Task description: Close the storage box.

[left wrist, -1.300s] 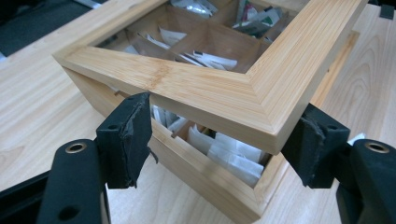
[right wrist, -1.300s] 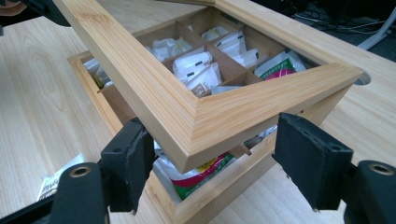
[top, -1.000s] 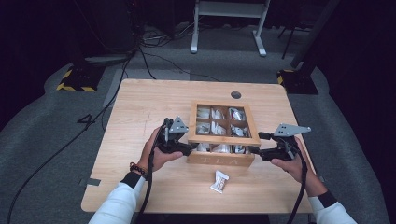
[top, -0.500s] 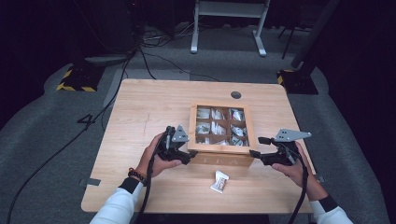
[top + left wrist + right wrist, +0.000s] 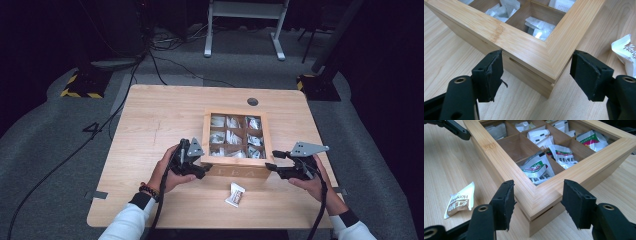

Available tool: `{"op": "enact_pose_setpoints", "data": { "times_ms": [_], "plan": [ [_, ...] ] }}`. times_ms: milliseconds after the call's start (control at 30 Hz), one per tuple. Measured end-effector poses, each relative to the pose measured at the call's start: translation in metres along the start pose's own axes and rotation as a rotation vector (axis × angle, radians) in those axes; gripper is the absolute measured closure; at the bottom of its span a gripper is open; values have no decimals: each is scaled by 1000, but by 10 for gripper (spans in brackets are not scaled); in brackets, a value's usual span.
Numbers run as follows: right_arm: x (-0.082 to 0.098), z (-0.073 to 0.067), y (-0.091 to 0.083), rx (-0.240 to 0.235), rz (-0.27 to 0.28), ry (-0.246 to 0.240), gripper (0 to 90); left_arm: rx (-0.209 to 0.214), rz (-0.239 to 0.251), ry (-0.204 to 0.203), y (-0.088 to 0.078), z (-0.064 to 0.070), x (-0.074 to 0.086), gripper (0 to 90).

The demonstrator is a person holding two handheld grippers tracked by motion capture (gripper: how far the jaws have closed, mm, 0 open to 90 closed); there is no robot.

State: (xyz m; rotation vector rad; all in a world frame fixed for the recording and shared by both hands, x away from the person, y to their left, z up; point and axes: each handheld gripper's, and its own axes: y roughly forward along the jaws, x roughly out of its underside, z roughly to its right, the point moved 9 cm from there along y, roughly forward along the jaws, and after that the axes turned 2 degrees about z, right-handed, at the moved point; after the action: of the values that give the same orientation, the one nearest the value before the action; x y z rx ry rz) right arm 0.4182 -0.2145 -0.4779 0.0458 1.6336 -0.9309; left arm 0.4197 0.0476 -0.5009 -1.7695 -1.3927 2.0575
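A wooden box [image 5: 235,167] with a framed window lid and compartments of tea packets stands in the middle of the table. My left gripper [image 5: 196,169] is at its near left corner; in the left gripper view [image 5: 537,75] that corner sits between the pads and both meet its sides. At the near right corner is my right gripper [image 5: 272,167], whose jaws have just been closing. In the right gripper view [image 5: 537,203] the corner [image 5: 534,207] lies between the pads, which stand close beside its sides without clearly pressing.
A loose white tea packet [image 5: 236,194] lies on the table in front of the box, between my hands. The table [image 5: 150,125] has bare wood to the left and behind the box. A round cable hole [image 5: 252,101] is at the far edge.
Both hands have sunk slightly toward the table at the box's near corners. The right jaws have narrowed around their corner. The box and the packet stay in place.
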Motion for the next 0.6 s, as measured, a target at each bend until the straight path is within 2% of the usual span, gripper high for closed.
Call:
{"op": "enact_pose_setpoints", "data": {
  "times_ms": [133,267,433,500,600],
  "plan": [
    [2,-2,0,13,-7,-20,448,-8,-8,0,1,1,1,269],
    [3,-2,1,22,-7,-16,448,-8,-17,-6,3,1,1,248],
    [4,-1,0,14,-14,5,447,17,1,-33,1,1,0,246],
    [3,-1,0,14,-19,0,400,-7,6,-35,-2,-1,-1,223],
    [3,-1,0,15,-34,-10,343,-18,18,-42,-5,-3,-1,197]
  ]
}}
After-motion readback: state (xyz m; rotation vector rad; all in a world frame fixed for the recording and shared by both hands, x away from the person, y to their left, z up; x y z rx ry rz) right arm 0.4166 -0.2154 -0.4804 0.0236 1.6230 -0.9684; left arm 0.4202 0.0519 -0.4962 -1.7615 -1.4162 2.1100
